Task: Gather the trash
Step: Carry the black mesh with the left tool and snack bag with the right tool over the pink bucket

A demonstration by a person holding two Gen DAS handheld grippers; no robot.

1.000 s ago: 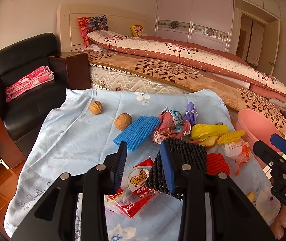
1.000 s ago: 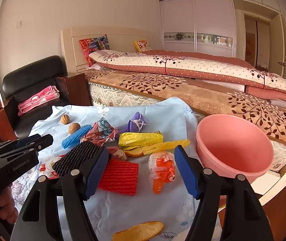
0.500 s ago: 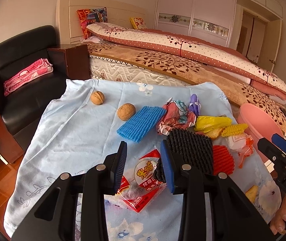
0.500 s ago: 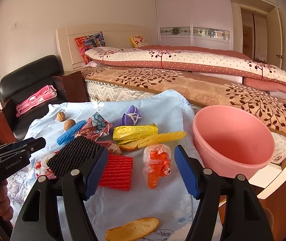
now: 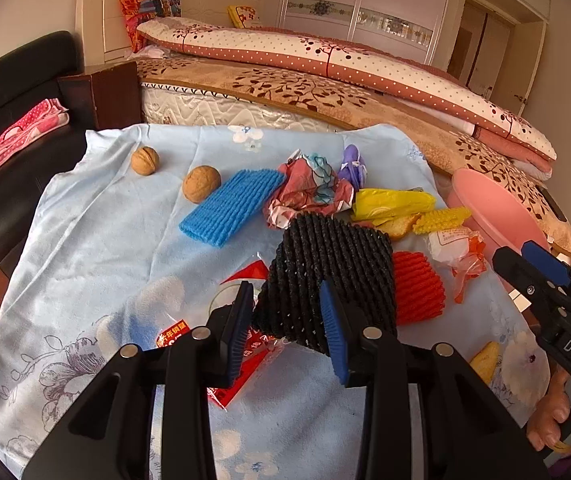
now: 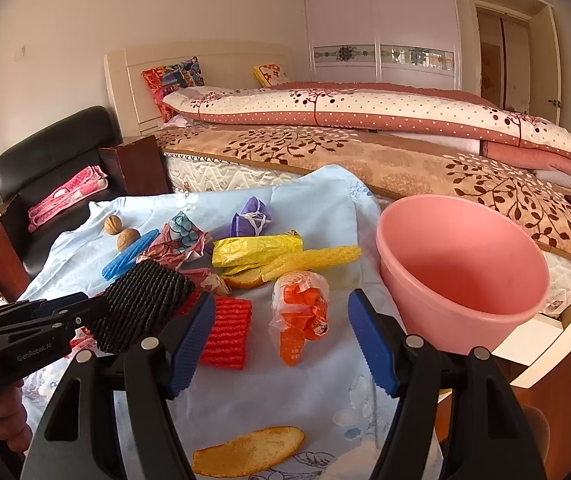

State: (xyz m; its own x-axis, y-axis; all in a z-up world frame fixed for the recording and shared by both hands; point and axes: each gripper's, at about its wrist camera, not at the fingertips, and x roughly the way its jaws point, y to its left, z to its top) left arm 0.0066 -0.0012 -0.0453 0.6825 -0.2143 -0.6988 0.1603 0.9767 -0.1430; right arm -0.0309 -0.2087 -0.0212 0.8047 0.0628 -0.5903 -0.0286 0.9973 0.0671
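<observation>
Left gripper (image 5: 287, 330) is clamped on the near edge of the black foam net (image 5: 331, 264), both blue pads pressing it; the net looks lifted off the blue floral cloth (image 5: 85, 264), though contact underneath is hard to confirm. A red snack wrapper (image 5: 241, 344) lies below it, the red foam net (image 5: 417, 288) just beside. Right gripper (image 6: 279, 342) hovers with jaws wide apart, gripping nothing, above the orange-white wrapper (image 6: 301, 312). The pink basin (image 6: 461, 264) sits at the cloth's right edge. Other trash spreads mid-cloth: blue foam net (image 5: 231, 206), yellow wrapper (image 6: 255, 250), two walnuts (image 5: 201, 184).
</observation>
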